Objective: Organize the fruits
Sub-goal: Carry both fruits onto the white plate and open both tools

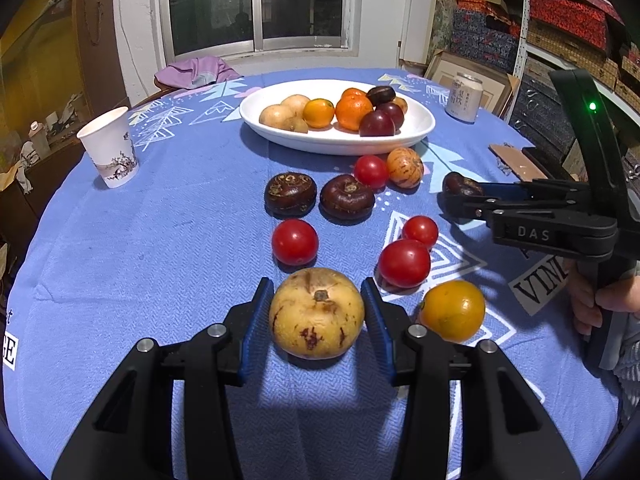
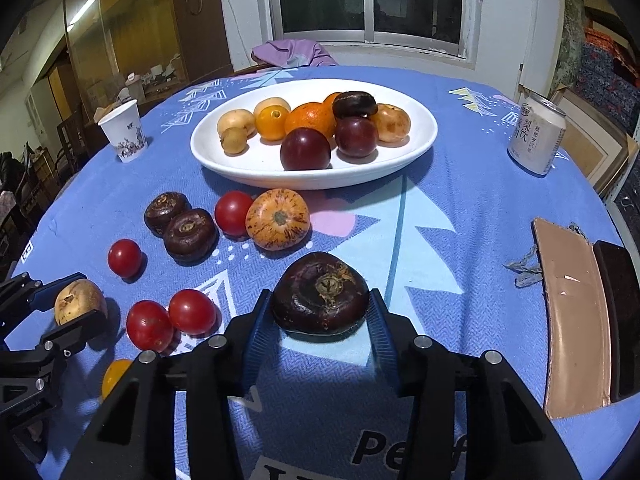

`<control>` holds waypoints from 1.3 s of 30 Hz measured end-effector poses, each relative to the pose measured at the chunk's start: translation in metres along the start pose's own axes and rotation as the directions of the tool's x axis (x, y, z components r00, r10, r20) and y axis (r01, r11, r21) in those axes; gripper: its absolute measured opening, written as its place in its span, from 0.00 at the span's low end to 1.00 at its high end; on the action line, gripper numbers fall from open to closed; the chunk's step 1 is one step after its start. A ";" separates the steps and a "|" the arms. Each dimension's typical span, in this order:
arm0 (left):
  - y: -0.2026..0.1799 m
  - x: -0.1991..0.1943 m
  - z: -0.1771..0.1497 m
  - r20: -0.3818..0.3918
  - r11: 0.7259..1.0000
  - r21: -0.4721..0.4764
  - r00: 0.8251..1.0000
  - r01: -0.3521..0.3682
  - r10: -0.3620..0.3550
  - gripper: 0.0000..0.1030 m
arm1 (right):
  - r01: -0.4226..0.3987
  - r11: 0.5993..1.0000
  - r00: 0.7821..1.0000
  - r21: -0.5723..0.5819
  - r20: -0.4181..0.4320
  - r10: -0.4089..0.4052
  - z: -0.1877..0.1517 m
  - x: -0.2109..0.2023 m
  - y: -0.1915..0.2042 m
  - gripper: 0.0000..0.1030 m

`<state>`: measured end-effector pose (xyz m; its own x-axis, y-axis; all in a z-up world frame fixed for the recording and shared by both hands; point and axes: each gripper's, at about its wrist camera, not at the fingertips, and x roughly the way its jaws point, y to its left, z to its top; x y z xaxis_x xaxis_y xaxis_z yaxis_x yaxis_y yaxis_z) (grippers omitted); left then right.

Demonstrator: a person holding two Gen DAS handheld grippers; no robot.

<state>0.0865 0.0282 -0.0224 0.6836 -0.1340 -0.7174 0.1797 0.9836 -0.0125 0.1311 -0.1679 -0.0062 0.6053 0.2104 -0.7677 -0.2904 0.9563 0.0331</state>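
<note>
My left gripper (image 1: 317, 312) is open around a yellow spotted fruit (image 1: 317, 313) lying on the blue tablecloth; small gaps show on both sides. My right gripper (image 2: 320, 312) straddles a dark purple-brown fruit (image 2: 320, 293), its pads right at the fruit's sides; it also shows in the left wrist view (image 1: 460, 192). A white plate (image 2: 248, 164) at the back holds several yellow, orange and dark fruits. Red tomatoes (image 1: 295, 241), two dark fruits (image 1: 347, 197), an orange spotted fruit (image 1: 405, 167) and an orange (image 1: 453, 311) lie loose on the cloth.
A paper cup (image 1: 110, 148) stands at the left. A drink can (image 2: 536, 138) stands at the back right. A brown flat case (image 2: 576, 316) lies at the right edge. Purple cloth (image 1: 196, 72) lies behind the table.
</note>
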 end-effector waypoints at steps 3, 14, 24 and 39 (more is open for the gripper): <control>0.001 -0.002 0.001 0.010 1.000 -0.004 1.000 -0.007 0.007 0.43 | -0.004 1.000 1.000 0.009 0.005 0.004 0.000 -0.001 -0.002 0.47; 0.007 -0.013 0.008 0.049 0.999 -0.039 0.998 -0.029 0.031 0.43 | -0.059 0.993 0.993 0.103 0.106 0.048 0.005 -0.034 -0.024 0.47; 0.001 0.010 0.099 0.085 0.999 -0.039 0.996 -0.007 0.010 0.43 | -0.112 0.978 0.983 0.177 0.166 0.083 0.063 -0.051 -0.051 0.47; -0.009 0.107 0.157 0.011 0.998 -0.028 0.998 0.055 -0.055 0.43 | -0.125 0.977 0.991 0.173 0.060 0.116 0.192 0.047 -0.034 0.47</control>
<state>0.2688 -0.0135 0.0105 0.6803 -0.1890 -0.7082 0.1971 0.9778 -0.0717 0.3118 -0.1515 0.0798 0.6105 0.3318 -0.7191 -0.2311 0.9431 0.2390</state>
